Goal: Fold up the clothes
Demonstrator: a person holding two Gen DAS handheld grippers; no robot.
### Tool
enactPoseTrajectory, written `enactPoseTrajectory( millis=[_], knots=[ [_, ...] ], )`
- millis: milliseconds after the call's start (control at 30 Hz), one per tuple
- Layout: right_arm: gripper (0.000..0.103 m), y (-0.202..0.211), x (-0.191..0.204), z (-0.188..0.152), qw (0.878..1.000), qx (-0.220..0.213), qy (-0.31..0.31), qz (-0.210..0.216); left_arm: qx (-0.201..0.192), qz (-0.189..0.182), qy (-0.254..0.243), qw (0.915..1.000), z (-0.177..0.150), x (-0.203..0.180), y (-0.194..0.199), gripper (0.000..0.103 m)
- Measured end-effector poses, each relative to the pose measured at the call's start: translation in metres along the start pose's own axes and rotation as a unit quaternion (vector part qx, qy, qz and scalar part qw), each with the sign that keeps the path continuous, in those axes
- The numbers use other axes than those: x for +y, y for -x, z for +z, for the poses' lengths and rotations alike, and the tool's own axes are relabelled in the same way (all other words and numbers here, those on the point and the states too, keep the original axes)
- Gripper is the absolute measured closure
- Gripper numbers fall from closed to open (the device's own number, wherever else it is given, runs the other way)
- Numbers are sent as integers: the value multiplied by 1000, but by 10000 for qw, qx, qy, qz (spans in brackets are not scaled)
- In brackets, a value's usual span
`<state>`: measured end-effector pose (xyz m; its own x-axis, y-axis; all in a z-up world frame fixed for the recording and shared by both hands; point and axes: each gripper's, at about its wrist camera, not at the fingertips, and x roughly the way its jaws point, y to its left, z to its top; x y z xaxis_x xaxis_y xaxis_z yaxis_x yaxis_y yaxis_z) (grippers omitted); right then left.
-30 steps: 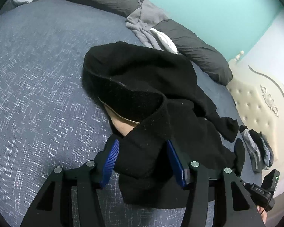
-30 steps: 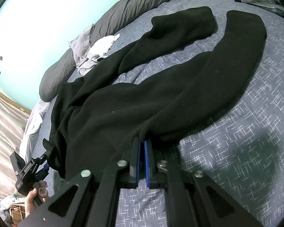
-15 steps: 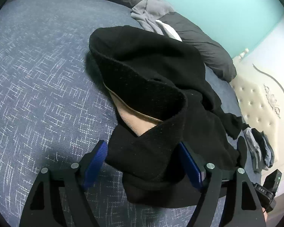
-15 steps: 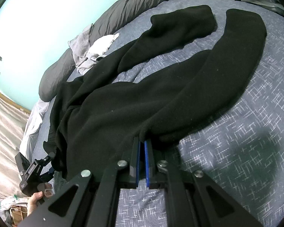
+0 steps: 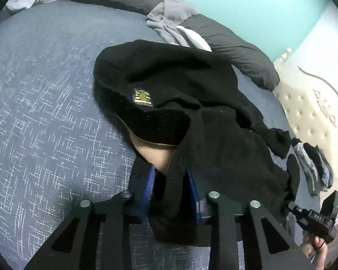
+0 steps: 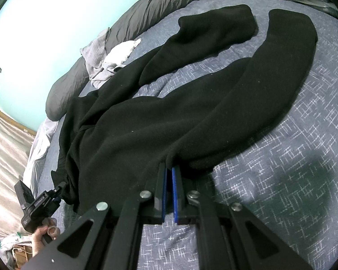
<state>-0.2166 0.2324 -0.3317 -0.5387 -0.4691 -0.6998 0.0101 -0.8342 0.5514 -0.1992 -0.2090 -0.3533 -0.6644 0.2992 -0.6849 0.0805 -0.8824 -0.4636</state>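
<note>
Woven blue bedspread, left gripper closing on fleecy black trousers, right gripper clamping them.

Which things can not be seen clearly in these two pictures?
- Left wrist view: the left gripper fingers are closing around a fold of the black garment; cloth hides their tips.
- Left wrist view: the patch is too small to read.
- Right wrist view: the right gripper tips are buried under the hem.

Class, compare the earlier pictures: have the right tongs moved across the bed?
No. The right tongs grip the black trousers at the same hem spot, lined up unchanged against the grey pillow.
</note>
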Motion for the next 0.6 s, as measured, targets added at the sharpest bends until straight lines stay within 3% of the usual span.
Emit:
enactPoseTrajectory(
  millis=[167, 367, 600],
  knots=[
    [99, -1, -1, 1, 10000, 12, -30, 7, -51, 64, -118, 9999, -1, -2, 14, 99],
    [99, -6, -2, 6, 9999, -8, -93, 48, -205, 70, -45, 9998, 4, -6, 42, 100],
    [99, 2, -7, 12, 9994, -59, -211, 278, -125, 333, -651, 9972, 34, -35, 86, 100]
  ],
)
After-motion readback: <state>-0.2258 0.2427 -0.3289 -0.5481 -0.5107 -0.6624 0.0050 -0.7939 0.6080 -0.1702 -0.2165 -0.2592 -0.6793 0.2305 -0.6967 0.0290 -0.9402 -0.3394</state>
